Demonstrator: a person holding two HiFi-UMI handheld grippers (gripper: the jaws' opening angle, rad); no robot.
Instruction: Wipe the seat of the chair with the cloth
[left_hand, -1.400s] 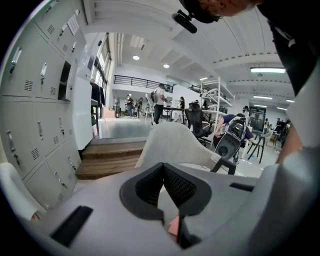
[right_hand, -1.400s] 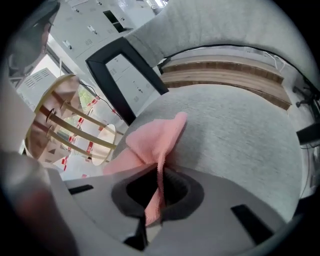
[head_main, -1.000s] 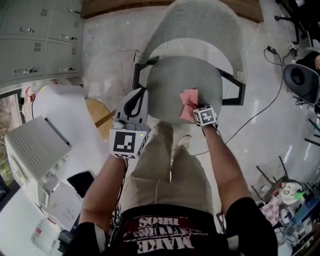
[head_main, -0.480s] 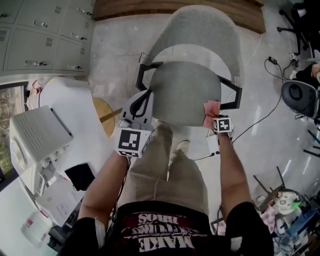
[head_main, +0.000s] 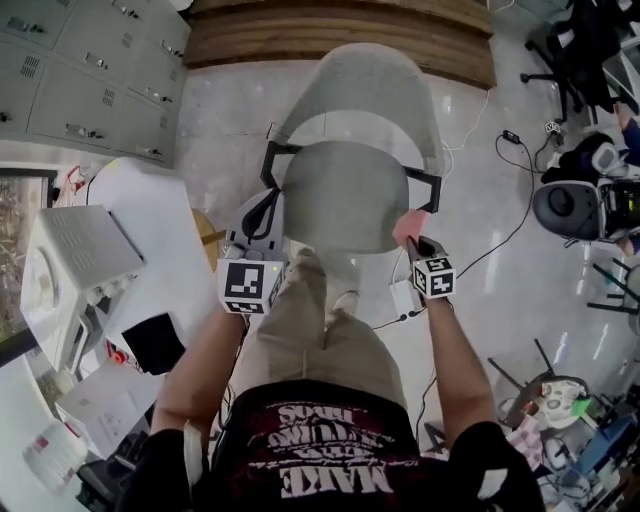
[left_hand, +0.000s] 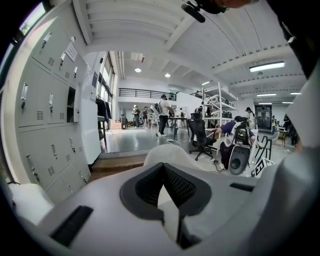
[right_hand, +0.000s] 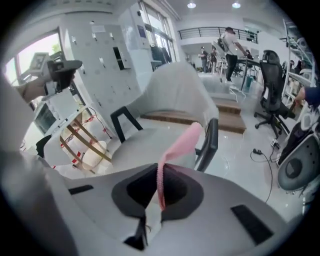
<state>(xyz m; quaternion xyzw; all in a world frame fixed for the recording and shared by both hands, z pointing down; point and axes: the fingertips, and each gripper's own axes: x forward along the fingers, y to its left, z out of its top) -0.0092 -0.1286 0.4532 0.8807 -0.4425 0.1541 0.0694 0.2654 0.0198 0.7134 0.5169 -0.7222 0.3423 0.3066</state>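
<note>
The grey chair seat (head_main: 340, 195) and its pale curved backrest (head_main: 360, 90) stand in front of me in the head view. My right gripper (head_main: 414, 240) is shut on the pink cloth (head_main: 407, 226), held just off the seat's right front corner near the black armrest (head_main: 428, 190). In the right gripper view the cloth (right_hand: 181, 144) sticks up from between the shut jaws of that gripper (right_hand: 159, 192), above the seat (right_hand: 145, 142). My left gripper (head_main: 256, 216) hovers at the seat's left front edge; it (left_hand: 163, 172) is shut on nothing, and the backrest (left_hand: 167, 152) shows beyond it.
A white round table (head_main: 150, 230) with a printer (head_main: 70, 260) stands at my left, a wooden stool (head_main: 207, 238) beside it. Grey lockers (head_main: 90, 60) and a wooden step (head_main: 340, 35) lie behind the chair. Cables (head_main: 500, 235) and an office chair (head_main: 565, 205) are at the right.
My right gripper has drawn the cloth from the seat's right middle to the right front corner and off its edge. The left gripper has stayed by the seat's left edge.
</note>
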